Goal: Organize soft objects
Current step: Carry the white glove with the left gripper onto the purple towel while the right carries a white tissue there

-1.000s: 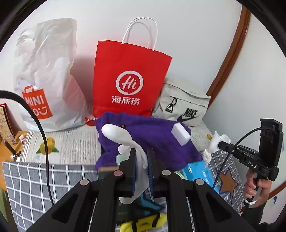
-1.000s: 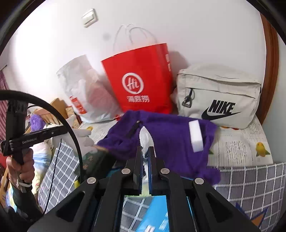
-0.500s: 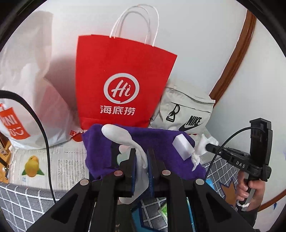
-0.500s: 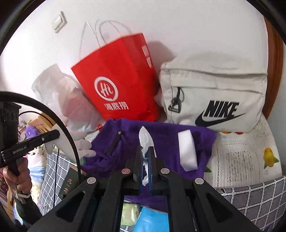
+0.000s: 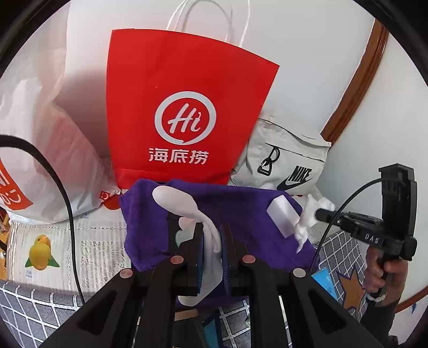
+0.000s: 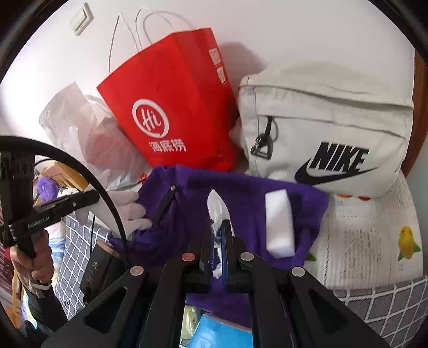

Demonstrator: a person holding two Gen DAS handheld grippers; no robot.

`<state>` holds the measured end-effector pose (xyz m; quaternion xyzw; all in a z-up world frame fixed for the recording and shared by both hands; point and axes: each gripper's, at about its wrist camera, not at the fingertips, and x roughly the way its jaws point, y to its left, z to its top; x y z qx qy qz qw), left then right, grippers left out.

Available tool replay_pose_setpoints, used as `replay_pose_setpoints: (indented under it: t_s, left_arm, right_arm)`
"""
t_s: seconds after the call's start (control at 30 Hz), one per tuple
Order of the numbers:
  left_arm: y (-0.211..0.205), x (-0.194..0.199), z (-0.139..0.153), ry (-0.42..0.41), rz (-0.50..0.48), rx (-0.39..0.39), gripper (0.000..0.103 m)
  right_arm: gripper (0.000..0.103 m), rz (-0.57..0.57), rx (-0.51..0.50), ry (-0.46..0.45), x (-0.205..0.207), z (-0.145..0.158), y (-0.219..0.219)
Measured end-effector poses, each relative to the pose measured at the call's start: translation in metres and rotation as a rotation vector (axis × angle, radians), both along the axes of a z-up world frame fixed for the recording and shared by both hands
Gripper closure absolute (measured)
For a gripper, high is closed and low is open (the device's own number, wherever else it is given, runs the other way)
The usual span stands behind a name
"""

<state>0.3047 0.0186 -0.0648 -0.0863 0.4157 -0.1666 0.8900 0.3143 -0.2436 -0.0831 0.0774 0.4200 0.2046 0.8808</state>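
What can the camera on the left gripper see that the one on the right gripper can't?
Only the left wrist view shows the orange lettering on the white plastic shopping bag. Only the right wrist view shows the wall switch and a fluffy purple toy. Both share the red paper carrier bag, the grey Nike pouch, the purple fleece cloth carrying a white foam block, and white gloves pinched in both grippers.

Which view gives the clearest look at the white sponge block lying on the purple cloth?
The right wrist view: the white sponge block sits close and whole there, lying on the purple cloth. In the left wrist view the block is smaller and off to the right, seen at an angle.
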Motion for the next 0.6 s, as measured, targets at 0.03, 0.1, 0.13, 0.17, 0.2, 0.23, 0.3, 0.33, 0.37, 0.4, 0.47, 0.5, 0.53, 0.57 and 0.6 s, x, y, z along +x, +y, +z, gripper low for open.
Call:
replay_pose_setpoints:
  t_s: [0.03, 0.1, 0.13, 0.17, 0.2, 0.23, 0.3, 0.33, 0.37, 0.4, 0.47, 0.5, 0.53, 0.57, 0.6]
  left_arm:
    - [0.000, 0.001, -0.001, 0.002, 0.001, 0.000, 0.091]
    - [0.000, 0.002, -0.004, 0.006, 0.001, 0.005, 0.091]
    - [-0.001, 0.004, -0.007, 0.013, -0.001, 0.007, 0.091]
    - [-0.002, 0.006, -0.010, 0.023, -0.005, 0.009, 0.091]
    - [-0.003, 0.009, -0.015, 0.035, -0.007, 0.011, 0.091]
    - [-0.005, 0.012, -0.019, 0.045, -0.009, 0.012, 0.091]
    - [-0.009, 0.017, -0.029, 0.073, -0.023, 0.020, 0.091]
    - [-0.011, 0.020, -0.035, 0.091, -0.028, 0.020, 0.091]
    - [-0.012, 0.023, -0.042, 0.112, -0.029, 0.023, 0.091]
    - [-0.013, 0.025, -0.047, 0.128, -0.027, 0.034, 0.091]
    - [-0.013, 0.030, -0.058, 0.154, -0.016, 0.055, 0.091]
    - [-0.013, 0.032, -0.060, 0.163, -0.015, 0.058, 0.091]
    - [-0.012, 0.033, -0.064, 0.175, -0.015, 0.061, 0.091]
    - [-0.012, 0.035, -0.067, 0.185, -0.013, 0.068, 0.091]
    - [-0.011, 0.036, -0.069, 0.192, -0.008, 0.074, 0.091]
  right_arm:
    - [0.098, 0.000, 0.004, -0.004, 0.002, 0.001, -0.002]
    - [0.098, 0.003, 0.025, -0.008, 0.005, -0.001, -0.005]
    - [0.098, 0.007, 0.032, -0.001, 0.008, -0.005, -0.006]
    - [0.098, 0.008, 0.036, 0.012, 0.011, -0.011, -0.006]
    - [0.098, 0.006, 0.029, 0.039, 0.017, -0.018, -0.006]
    - [0.098, 0.008, 0.022, 0.050, 0.019, -0.022, -0.005]
    - [0.098, 0.014, 0.009, 0.061, 0.023, -0.028, -0.004]
    - [0.098, 0.017, 0.002, 0.071, 0.025, -0.032, -0.004]
    - [0.098, 0.020, -0.006, 0.080, 0.027, -0.035, -0.003]
    - [0.098, 0.019, -0.014, 0.087, 0.029, -0.038, -0.002]
    - [0.097, 0.017, -0.041, 0.106, 0.032, -0.047, 0.001]
    - [0.096, 0.019, -0.048, 0.113, 0.034, -0.051, 0.003]
    - [0.095, 0.019, -0.049, 0.118, 0.035, -0.054, 0.004]
    - [0.094, 0.023, -0.048, 0.128, 0.037, -0.058, 0.007]
    - [0.094, 0.028, -0.050, 0.133, 0.038, -0.061, 0.009]
